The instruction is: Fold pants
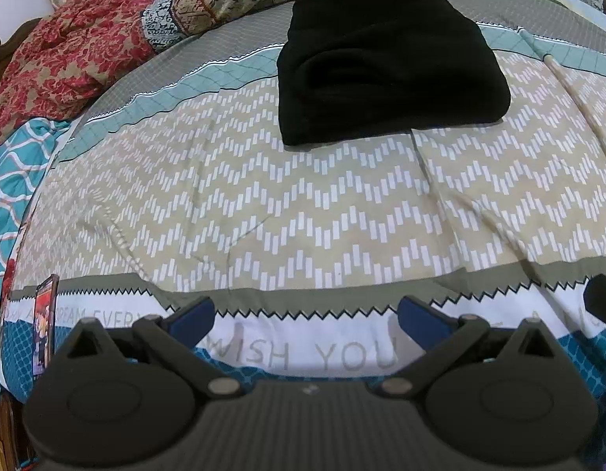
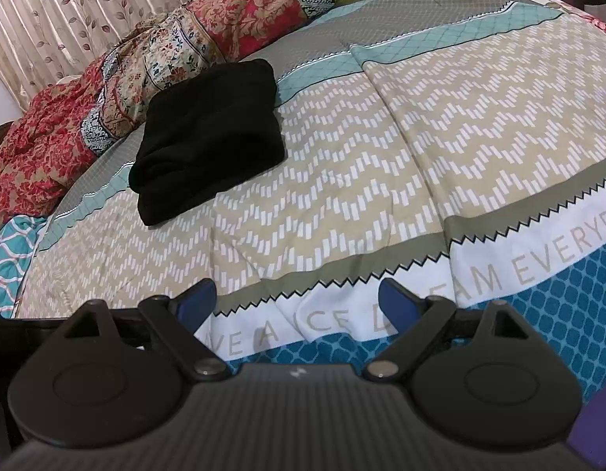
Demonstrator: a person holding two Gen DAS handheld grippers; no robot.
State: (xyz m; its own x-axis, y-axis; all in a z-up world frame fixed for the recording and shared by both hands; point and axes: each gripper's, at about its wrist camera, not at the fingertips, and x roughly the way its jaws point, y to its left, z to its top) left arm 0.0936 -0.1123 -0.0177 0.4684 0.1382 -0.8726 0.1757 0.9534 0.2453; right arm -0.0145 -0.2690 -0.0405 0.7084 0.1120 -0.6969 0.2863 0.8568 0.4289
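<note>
Both claws gape wide and empty — left claw (image 1: 306,320) and right claw (image 2: 299,300) hover over the near edge of the bed (image 1: 263,204). Well beyond them lie the black pants (image 1: 385,66), already a thick soft bundle. Light, floppy, probably fleecy — best pinched at a folded edge, not the middle.

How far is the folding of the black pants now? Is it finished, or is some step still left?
Done, it seems: the black pants lie on the bedspread as a compact, layered bundle, with no leg spread out. In hand: nothing; the left gripper and right gripper are both open, empty and apart from the pants. Left: apparently nothing, perhaps only tidying the bundle.
</note>
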